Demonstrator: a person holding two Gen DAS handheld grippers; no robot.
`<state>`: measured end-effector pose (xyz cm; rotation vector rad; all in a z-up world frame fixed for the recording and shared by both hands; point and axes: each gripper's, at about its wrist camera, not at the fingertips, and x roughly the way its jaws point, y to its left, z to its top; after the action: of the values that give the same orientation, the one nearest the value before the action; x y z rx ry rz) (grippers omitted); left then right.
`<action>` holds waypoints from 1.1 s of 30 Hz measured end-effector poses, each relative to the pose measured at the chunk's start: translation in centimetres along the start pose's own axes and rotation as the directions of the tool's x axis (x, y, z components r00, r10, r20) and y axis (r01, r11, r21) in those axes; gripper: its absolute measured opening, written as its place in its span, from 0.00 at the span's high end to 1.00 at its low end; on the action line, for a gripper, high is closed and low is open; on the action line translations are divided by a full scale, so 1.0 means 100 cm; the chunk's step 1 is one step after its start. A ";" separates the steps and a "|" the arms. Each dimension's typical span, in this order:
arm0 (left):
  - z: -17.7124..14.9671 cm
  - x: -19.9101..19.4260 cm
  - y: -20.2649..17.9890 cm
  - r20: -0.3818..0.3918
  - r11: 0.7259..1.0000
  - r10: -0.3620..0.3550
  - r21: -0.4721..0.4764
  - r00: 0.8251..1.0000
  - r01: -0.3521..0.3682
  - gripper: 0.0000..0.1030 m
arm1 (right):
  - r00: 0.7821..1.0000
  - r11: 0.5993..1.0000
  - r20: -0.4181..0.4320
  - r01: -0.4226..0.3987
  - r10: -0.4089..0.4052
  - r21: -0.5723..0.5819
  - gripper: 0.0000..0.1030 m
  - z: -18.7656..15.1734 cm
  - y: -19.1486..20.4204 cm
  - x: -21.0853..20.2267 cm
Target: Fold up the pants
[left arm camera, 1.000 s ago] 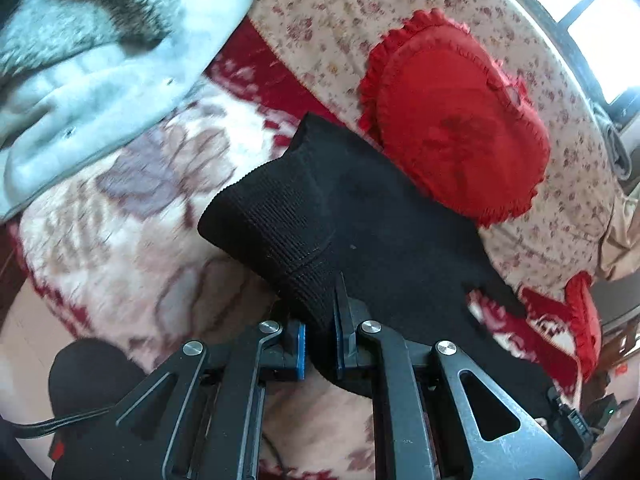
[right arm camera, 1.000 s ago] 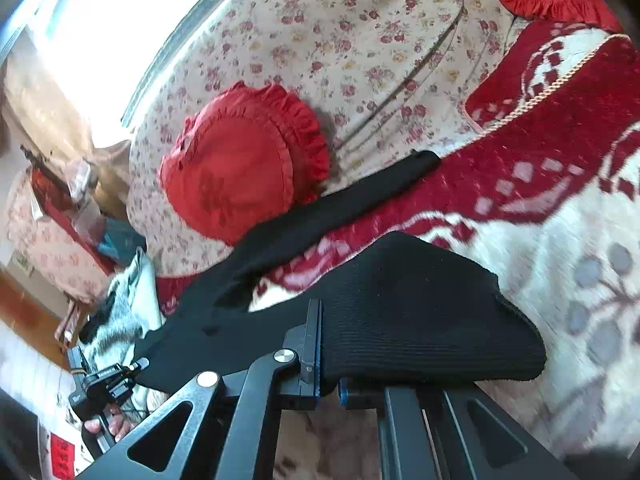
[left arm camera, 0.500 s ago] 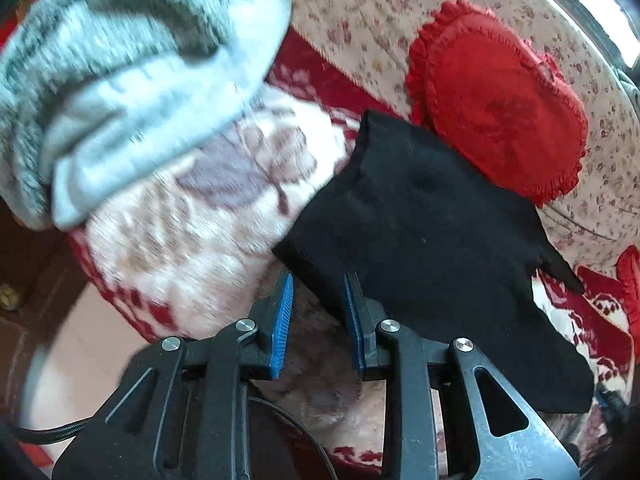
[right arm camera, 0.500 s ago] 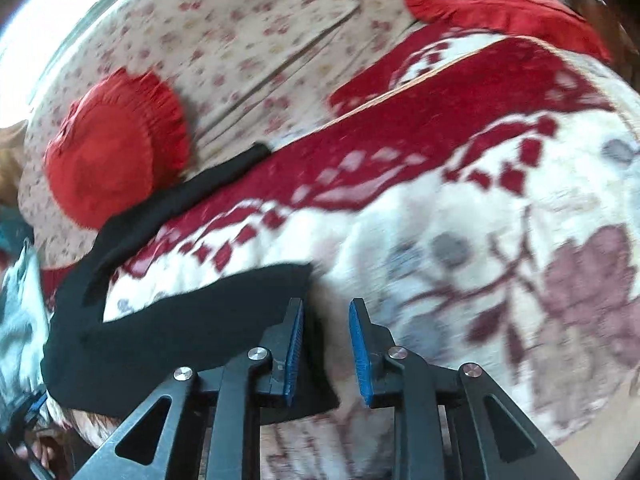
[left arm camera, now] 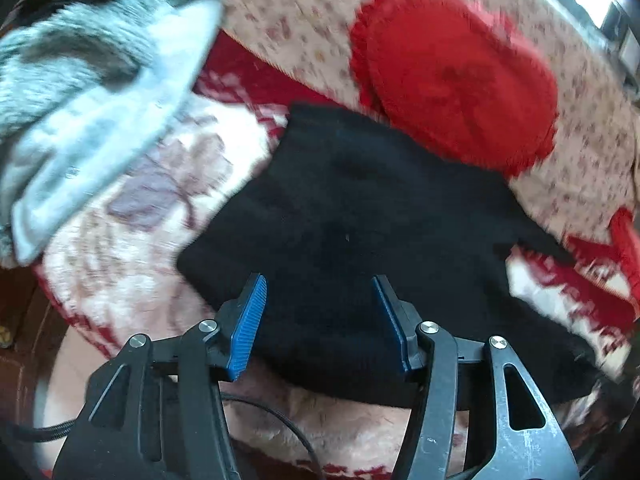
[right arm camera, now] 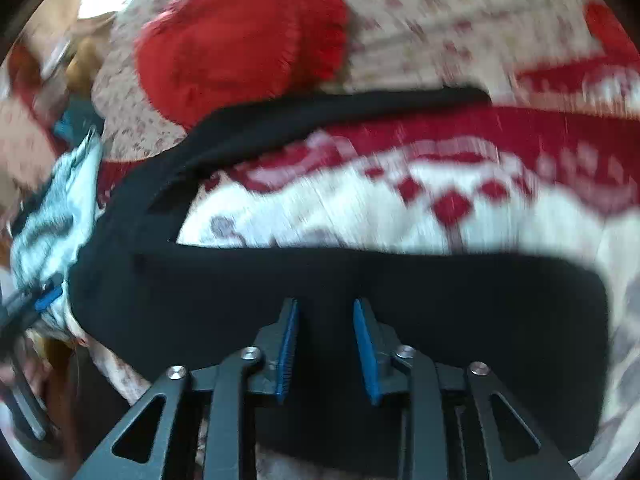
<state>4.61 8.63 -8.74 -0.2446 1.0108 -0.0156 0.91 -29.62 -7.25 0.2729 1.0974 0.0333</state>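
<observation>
The black pants point(left arm camera: 352, 216) lie spread on the patterned blanket point(left arm camera: 132, 264), unfolded. Your left hand-held gripper point(left arm camera: 320, 300) and right hand-held gripper point(right arm camera: 325, 322) hover apart, empty. Next, grip one leg.

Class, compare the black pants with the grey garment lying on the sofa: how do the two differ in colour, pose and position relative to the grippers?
The black pants are dark and spread fairly flat; the grey garment is pale and heaped in a bundle. The pants lie directly beyond the open left gripper and open right gripper; the grey garment sits off to the side. Both rest on the red-and-white blanket, and neither is gripped.
</observation>
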 end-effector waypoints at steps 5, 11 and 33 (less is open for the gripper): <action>0.015 0.029 -0.013 -0.050 0.998 0.022 0.059 0.998 -0.019 0.48 | 0.993 0.988 0.072 -0.081 0.091 -0.130 0.64 0.057 0.032 -0.005; 0.071 0.048 -0.023 -0.031 0.997 0.027 0.080 0.999 -0.025 0.48 | 0.982 0.908 0.027 -0.165 0.189 -0.385 0.54 0.138 0.097 0.050; 0.149 0.125 -0.028 -0.056 0.992 0.090 0.091 0.994 -0.084 0.32 | 0.964 0.691 -0.226 -0.258 0.138 -0.675 0.74 0.191 0.131 0.173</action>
<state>24.10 7.24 -11.06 -0.1196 1.0767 0.0118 27.13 -18.07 -11.19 -0.3147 1.1302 0.6750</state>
